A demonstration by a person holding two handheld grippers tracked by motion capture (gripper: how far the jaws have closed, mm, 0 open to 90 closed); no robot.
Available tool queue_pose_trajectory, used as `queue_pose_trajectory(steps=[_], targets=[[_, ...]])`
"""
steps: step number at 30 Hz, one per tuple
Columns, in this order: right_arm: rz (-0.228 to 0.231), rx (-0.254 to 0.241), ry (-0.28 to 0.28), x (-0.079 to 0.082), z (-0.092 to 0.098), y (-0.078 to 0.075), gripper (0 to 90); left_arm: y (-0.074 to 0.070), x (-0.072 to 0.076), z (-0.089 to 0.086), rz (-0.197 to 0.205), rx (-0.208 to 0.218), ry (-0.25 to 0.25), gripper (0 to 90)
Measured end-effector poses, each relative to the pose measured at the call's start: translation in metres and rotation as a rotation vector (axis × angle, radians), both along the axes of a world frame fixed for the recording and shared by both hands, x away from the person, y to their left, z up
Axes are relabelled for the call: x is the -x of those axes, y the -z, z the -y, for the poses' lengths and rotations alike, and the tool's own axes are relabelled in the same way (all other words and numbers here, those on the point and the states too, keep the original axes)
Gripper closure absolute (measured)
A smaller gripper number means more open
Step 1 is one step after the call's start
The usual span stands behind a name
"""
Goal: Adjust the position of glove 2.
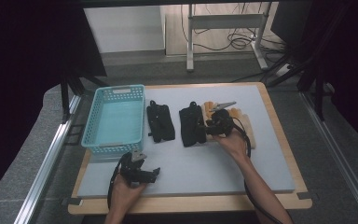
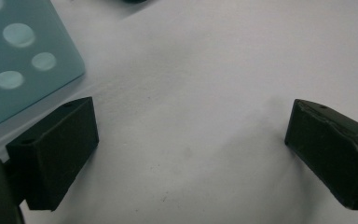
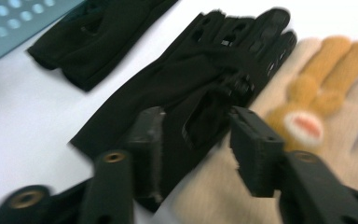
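Nearest, the left gripper (image 1: 154,171) hovers released over bare white mat (image 2: 205,70), just beside the turquoise basket (image 1: 114,122). Farther in, the right gripper (image 3: 196,140) straddles a black glove (image 3: 186,84), jaws part-closed on its cuff edge; it overlaps a beige glove (image 3: 307,126). Another black glove (image 1: 160,121) lies beside the basket.

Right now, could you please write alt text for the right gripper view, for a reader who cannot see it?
The right gripper straddles the cuff edge of a black glove lying on a white table, its fingers partly closed but not clearly pressing it. A beige glove with orange fingertips lies beside it, a second black glove and a blue basket behind.
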State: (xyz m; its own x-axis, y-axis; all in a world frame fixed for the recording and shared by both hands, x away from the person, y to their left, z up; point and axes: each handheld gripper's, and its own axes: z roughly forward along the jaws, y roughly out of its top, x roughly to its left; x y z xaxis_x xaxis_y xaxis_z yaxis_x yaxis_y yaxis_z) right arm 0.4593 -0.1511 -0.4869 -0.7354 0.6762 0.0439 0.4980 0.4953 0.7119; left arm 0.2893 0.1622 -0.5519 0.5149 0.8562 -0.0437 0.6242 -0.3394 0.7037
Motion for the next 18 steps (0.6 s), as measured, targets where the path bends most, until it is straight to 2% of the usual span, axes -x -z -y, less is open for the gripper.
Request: queue_pose_trajectory(steps=[5, 8, 9, 10, 11, 12, 13, 18], targets=[[0.028, 0.022, 0.007, -0.013, -0.01, 0.0, 60.6, 0.0, 0.0, 0.0, 0.001, 0.001, 0.0, 3.1], [0.026, 0.046, 0.029, -0.025, -0.021, 0.001, 50.6, 0.0, 0.0, 0.0, 0.0, -0.002, 0.001, 3.2], [0.026, 0.046, 0.029, -0.025, -0.021, 0.001, 50.6, 0.0, 0.0, 0.0, 0.0, -0.002, 0.001, 3.1], [0.028, 0.074, 0.048, -0.03, -0.029, 0.005, 44.2, 0.0, 0.0, 0.0, 0.001, -0.001, 0.0, 3.2], [0.026, 0.084, 0.054, -0.032, -0.031, 0.007, 41.4, 0.0, 0.0, 0.0, 0.001, -0.001, 0.0, 3.2], [0.026, 0.084, 0.054, -0.032, -0.031, 0.007, 41.4, 0.0, 0.0, 0.0, 0.001, -0.001, 0.0, 3.2], [0.021, 0.108, 0.073, -0.038, -0.037, 0.013, 39.6, 0.0, 0.0, 0.0, 0.001, -0.001, 0.0, 3.2], [0.005, 0.156, 0.075, -0.047, -0.048, 0.026, 42.5, 0.0, 0.0, 0.0, 0.001, 0.002, -0.001, 3.2]])
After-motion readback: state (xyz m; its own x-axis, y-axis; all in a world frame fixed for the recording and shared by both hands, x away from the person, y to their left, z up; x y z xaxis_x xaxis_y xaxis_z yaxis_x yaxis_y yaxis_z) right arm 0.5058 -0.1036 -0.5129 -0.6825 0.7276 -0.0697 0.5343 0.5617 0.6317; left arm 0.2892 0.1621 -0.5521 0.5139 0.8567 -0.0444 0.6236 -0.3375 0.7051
